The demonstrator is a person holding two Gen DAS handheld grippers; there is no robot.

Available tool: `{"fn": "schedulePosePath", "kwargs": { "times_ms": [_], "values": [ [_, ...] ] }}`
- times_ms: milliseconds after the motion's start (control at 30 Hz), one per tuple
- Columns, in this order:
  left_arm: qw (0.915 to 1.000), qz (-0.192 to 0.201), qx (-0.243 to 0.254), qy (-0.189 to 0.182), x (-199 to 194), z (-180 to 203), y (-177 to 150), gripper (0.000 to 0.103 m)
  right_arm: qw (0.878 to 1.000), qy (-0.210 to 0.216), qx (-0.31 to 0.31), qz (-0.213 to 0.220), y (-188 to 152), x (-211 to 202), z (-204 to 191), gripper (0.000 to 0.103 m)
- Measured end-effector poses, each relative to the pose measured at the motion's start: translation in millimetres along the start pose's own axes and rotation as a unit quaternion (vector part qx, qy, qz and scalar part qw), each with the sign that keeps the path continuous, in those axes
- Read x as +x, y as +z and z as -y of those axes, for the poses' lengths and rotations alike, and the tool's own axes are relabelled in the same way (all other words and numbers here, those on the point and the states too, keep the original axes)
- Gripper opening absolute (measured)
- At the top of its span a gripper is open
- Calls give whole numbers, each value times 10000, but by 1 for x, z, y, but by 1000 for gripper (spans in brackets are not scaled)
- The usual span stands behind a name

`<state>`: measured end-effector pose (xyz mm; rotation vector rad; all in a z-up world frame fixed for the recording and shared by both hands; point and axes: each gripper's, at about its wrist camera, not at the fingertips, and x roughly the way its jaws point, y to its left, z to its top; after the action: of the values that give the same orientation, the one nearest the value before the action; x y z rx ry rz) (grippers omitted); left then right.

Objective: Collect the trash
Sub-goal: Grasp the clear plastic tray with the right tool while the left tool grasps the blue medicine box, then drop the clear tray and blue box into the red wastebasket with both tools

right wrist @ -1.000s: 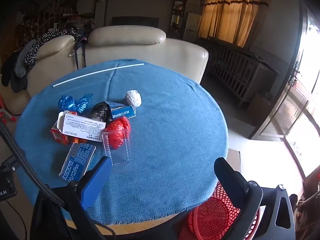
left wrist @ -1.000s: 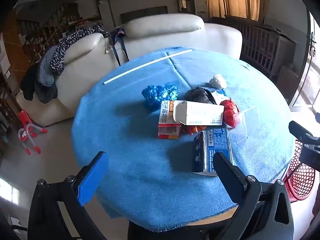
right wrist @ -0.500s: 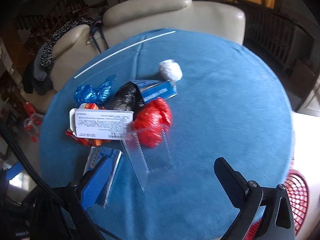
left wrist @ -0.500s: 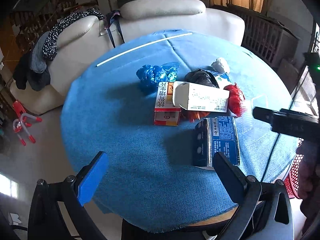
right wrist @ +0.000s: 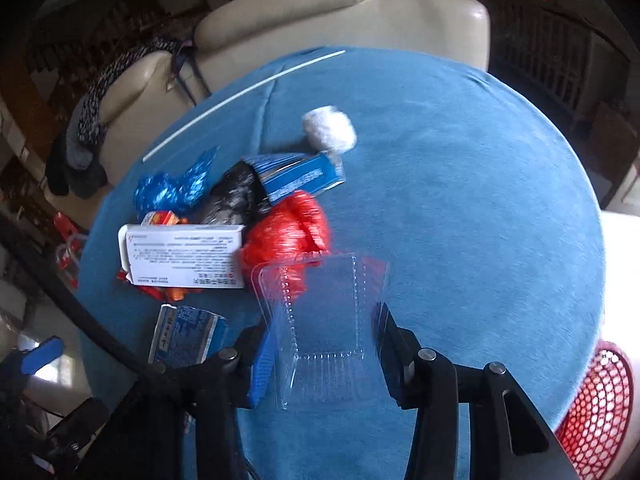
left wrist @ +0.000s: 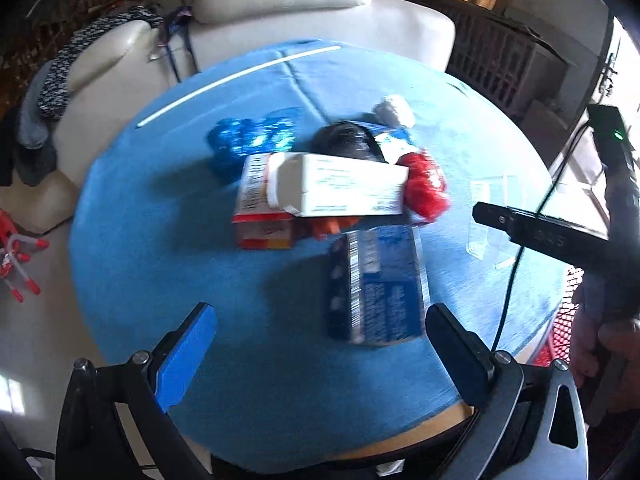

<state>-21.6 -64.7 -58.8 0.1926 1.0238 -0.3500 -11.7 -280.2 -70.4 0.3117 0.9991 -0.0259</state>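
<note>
Two grippers: both are seen over a round table covered by a blue cloth.
Right gripper: its jaws have just been closing, and a clear plastic clamshell tray is seen between them; the blue pad and the black pad appear set against the tray's two long sides, so the tray is taken as gripped.
Left gripper: its jaws are spread wide, nothing is held, and it is poised over the near edge of the table.
Clear tray, place: it is found on the near right part of the cloth, just beside a crumpled red plastic bag.
Trash heap: a white printed carton is laid across a red-and-white box; a blue box is seen nearest the left gripper.
Far side of heap: a crumpled blue wrapper, a black bag and a white paper ball are seen.
White stick: it is laid along the far left of the cloth.
Red mesh basket: it is seen below the table's near right edge.
Cream sofa: it is placed beyond the table.
</note>
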Motion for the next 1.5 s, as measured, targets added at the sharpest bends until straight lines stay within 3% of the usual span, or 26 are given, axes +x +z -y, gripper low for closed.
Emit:
{"fn": "schedulePosePath", "kwargs": {
  "times_ms": [167,367,467,533,767,967,1100,1200,1500],
  "values": [
    [9994,-139,147,-296,20,29,9,103,9993,61,311,193,-10,-19,29,48],
    [9990,-351,135,-231,46,39,8,103,9979,47,476,446,-28,-43,53,48],
    [9987,-405,94,-283,50,40,7,85,9969,23,482,620,-38,-50,63,48],
    [9984,-466,120,-305,54,41,6,65,9958,78,553,721,-44,-56,72,48],
    [9989,-238,113,-389,42,49,4,60,9919,193,835,936,-61,-72,104,49],
    [9949,23,763,-659,16,90,2,59,9865,198,1066,1228,-85,-100,139,49],
    [9838,200,1496,-966,-2,133,4,59,9818,204,1274,1396,-103,-122,166,50],
    [9696,225,2030,-1350,-9,178,9,59,9780,92,1489,1456,-120,-137,188,51],
    [9346,-144,2796,-2194,3,283,12,62,9612,144,2329,1472,-167,-162,248,58]
  ]
}}
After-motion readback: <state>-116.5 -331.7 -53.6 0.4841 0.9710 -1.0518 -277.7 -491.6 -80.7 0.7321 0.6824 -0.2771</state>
